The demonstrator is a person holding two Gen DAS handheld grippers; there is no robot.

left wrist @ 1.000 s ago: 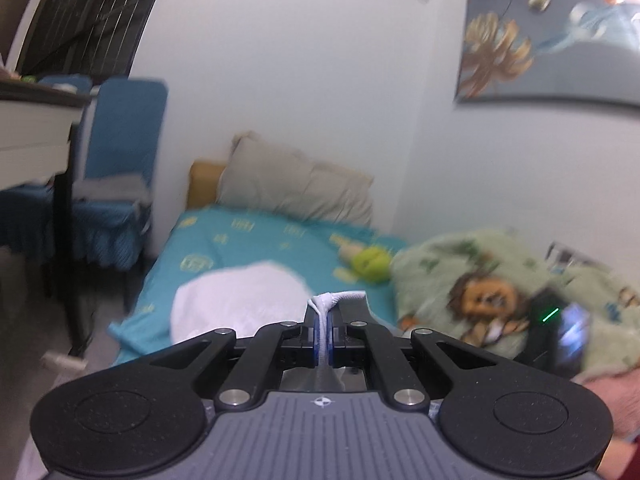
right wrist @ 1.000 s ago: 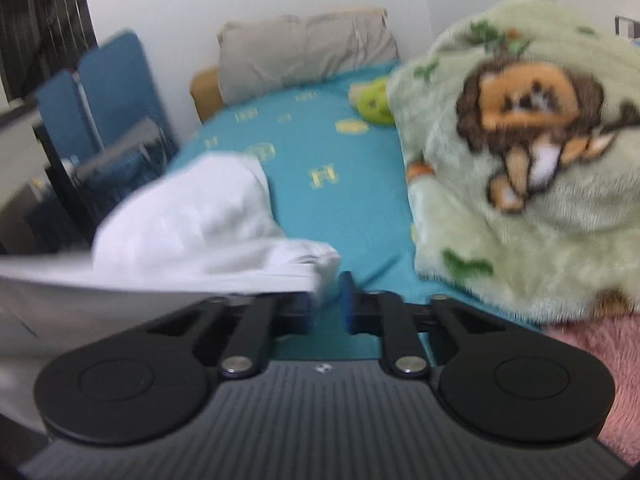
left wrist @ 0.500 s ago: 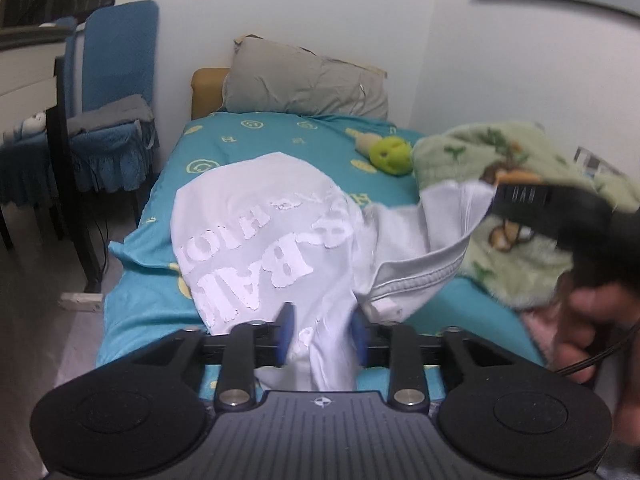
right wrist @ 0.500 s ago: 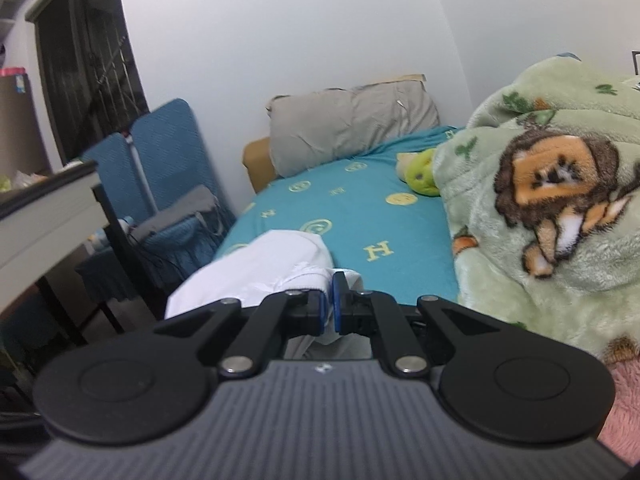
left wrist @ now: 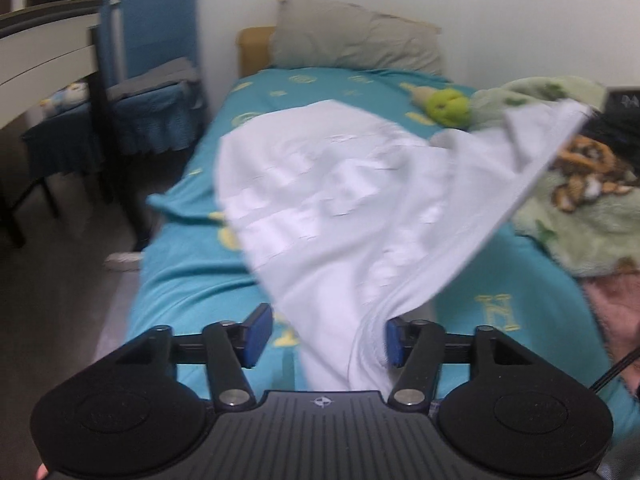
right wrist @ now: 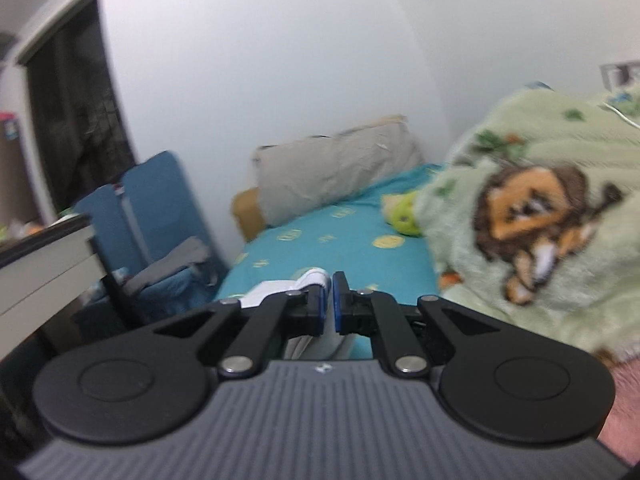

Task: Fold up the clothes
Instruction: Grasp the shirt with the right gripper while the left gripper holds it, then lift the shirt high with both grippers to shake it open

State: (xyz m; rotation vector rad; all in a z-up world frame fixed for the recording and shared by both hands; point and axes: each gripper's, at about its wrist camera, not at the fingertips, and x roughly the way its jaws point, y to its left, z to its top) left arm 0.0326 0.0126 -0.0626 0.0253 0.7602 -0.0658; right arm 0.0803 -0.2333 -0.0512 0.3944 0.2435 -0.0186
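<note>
A white T-shirt with pale lettering lies spread on the teal bed sheet. My left gripper is open, its blue pads wide apart; the shirt's near hem hangs loose between them, against the right pad. The shirt's right corner is lifted toward the upper right, where my right gripper's dark body shows at the frame edge. In the right wrist view my right gripper is shut on a white fold of the shirt, held above the bed.
A green lion-print blanket is heaped on the bed's right side, with a green plush toy and a grey pillow at the head. A blue chair and a white desk stand left of the bed. A pink rug lies at the right.
My left gripper has opened wide and let go of the shirt hem. My right gripper has stayed shut on the shirt and lifted its corner higher, to the right.
</note>
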